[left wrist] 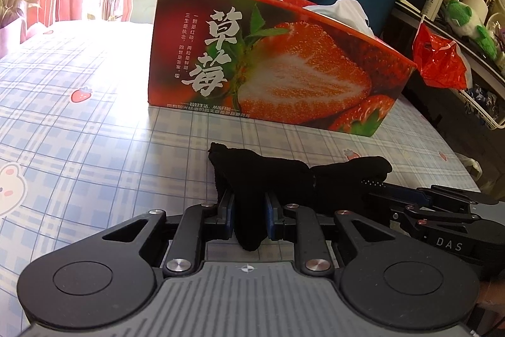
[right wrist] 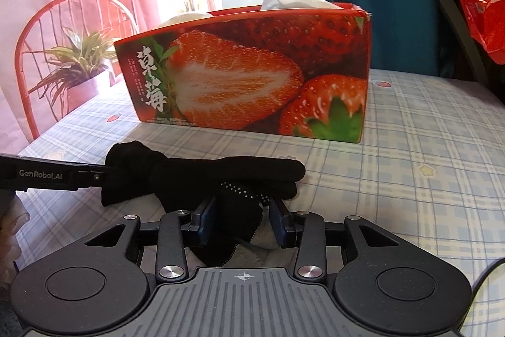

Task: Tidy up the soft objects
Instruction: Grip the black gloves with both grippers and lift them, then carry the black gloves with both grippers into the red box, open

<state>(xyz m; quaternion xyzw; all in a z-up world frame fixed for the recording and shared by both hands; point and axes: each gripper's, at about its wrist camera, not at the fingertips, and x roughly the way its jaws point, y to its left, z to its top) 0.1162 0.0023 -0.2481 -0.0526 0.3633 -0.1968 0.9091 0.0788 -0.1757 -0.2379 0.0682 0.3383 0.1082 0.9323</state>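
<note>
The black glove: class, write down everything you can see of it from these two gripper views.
The black glove is a soft knitted fabric piece, crumpled and bunched near its middle, lying lengthwise across the checked tablecloth in front of the strawberry box. Small white grip dots show on one face. One end sits pinched between the pads of the left gripper, with a fold hanging below them. The other end lies between the fingers of the right gripper, which stand apart with a gap beside the fabric. The fingertip end rests on the cloth.
</note>
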